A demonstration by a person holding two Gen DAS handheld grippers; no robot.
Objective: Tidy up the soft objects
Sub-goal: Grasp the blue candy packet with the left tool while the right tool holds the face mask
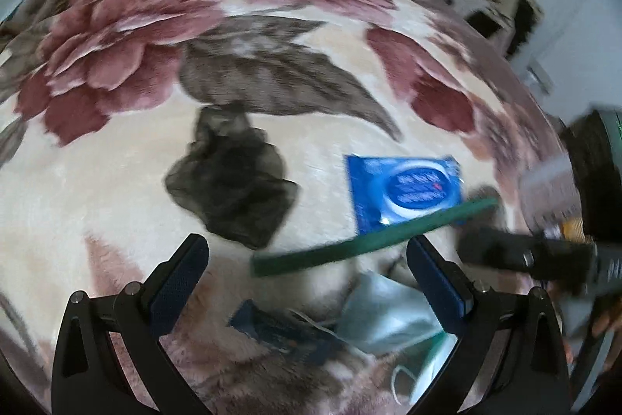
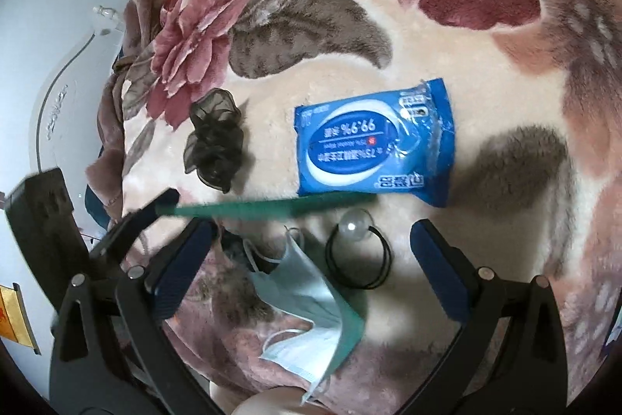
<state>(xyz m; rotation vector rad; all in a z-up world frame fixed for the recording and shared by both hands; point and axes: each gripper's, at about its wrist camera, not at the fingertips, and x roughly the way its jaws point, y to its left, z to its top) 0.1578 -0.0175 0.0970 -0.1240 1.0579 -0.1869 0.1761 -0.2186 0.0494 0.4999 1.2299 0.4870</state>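
Reads "99.9%" and "75%", upside down, on the blue wipes packet (image 2: pixel 373 142). Rest of its print too small to read.

On the blanket (image 2: pixel 486 96) lie one wipes pack (image 2: pixel 375 142), one dark scrunchie (image 2: pixel 214 139) to its left, one green strap (image 2: pixel 272 207), one mask (image 2: pixel 311 302) nearest, and one hair tie (image 2: pixel 359 251) with one bead (image 2: pixel 353 225).

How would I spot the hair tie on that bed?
Start at the flowered blanket and find the bright blue wipes packet. Just below it lies the hair tie, beside a pale face mask. It is the only thin black loop, carrying one clear bead.
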